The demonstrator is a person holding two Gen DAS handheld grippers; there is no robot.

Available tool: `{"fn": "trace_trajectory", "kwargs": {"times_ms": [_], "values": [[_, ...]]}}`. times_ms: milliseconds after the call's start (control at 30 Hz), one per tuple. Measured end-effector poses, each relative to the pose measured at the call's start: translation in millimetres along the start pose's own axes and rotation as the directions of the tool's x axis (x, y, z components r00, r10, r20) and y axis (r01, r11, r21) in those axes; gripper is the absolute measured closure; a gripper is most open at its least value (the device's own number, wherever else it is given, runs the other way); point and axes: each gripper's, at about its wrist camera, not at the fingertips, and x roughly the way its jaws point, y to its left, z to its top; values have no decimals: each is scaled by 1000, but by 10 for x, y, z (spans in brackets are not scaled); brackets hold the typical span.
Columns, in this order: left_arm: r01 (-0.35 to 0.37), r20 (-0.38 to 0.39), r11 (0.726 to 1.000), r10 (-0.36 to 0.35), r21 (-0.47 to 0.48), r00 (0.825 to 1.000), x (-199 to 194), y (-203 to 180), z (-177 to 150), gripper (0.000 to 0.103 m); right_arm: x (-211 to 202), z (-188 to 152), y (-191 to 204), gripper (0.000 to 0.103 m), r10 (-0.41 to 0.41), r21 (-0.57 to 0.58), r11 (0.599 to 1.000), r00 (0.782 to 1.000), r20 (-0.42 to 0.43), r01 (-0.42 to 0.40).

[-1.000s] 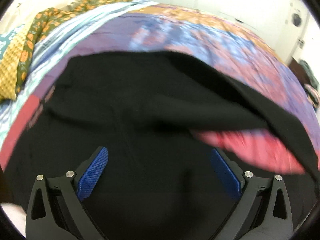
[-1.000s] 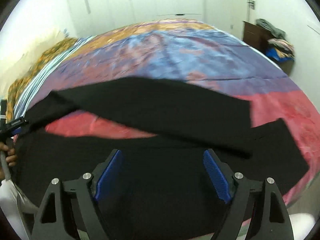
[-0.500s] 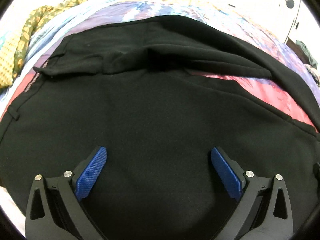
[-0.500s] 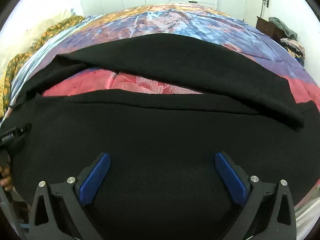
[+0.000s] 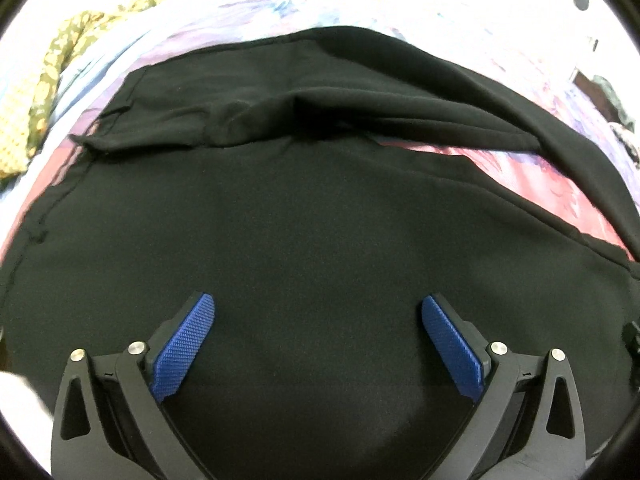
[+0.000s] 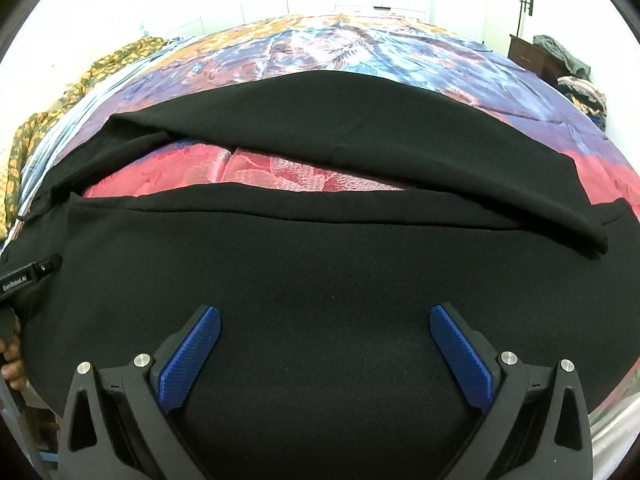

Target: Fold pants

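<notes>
Both the left gripper (image 5: 318, 344) and right gripper (image 6: 325, 354) now hang spread and empty over the black pants (image 6: 320, 272), which have dropped from mid-air onto the patterned bedspread (image 6: 360, 52). The legs lie apart, pink cloth between, so the fold remains. Beyond, open bed.

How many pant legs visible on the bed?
2. The near leg lies flat under the open right gripper; the far leg lies beyond it, a strip of red bedspread showing between them.
</notes>
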Motion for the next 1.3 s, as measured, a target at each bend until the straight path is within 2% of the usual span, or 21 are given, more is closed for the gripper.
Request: {"fn": "trace_trajectory", "kwargs": {"times_ms": [33,100,200,267,333,367,433,500,600,733,800,933,967,1067,1100,1200,1300], "values": [[4,7,1000,-3,-27,1000,-94,29,12,1,-38,23,-19,0,18,-7,1000,1000,-9,-18],[68,79,993,-60,-94,995,-333,108,19,1,-206,65,-128,0,78,23,997,997,7,-78],[70,123,994,-59,-89,991,-355,102,97,1,-499,57,-411,0,136,163,974,984,114,-154],[32,116,998,-25,-59,993,-214,74,141,1,-573,51,-596,0,209,257,936,967,149,-242],[-6,86,999,10,-49,996,-9,76,134,1,-496,66,-724,0,326,330,874,934,146,-356],[-13,50,998,16,-57,999,122,92,103,1,-439,85,-755,1,360,350,854,922,141,-386],[8,75,997,-2,-75,997,147,134,57,0,-328,123,-831,1,385,395,823,912,142,-409],[9,84,998,-4,-65,996,136,130,40,0,-262,174,-931,3,354,426,817,921,161,-388],[16,91,998,-10,-63,996,132,139,26,0,-202,264,-1170,5,254,472,822,947,196,-319],[6,100,998,0,-56,995,133,125,0,0,-223,285,-1387,10,163,535,802,959,233,-266],[5,103,998,1,-55,995,144,128,4,0,-246,276,-1406,10,160,534,799,954,254,-276],[3,106,999,2,-51,994,162,140,19,0,-199,319,-1419,10,158,494,827,954,255,-269],[2,106,999,4,-50,994,162,135,19,0,-183,326,-1467,10,151,509,818,954,258,-267],[-4,110,999,9,-45,994,162,124,15,0,-184,295,-1616,11,155,592,758,957,245,-274],[-5,112,999,10,-45,994,162,120,13,0,-211,275,-1605,11,165,593,755,956,243,-281],[-13,118,999,18,-41,993,172,103,3,0,-241,251,-1420,11,183,523,810,962,204,-265],[-17,120,999,22,-38,993,175,99,1,0,-216,234,-1398,13,155,515,823,967,200,-239]]}}
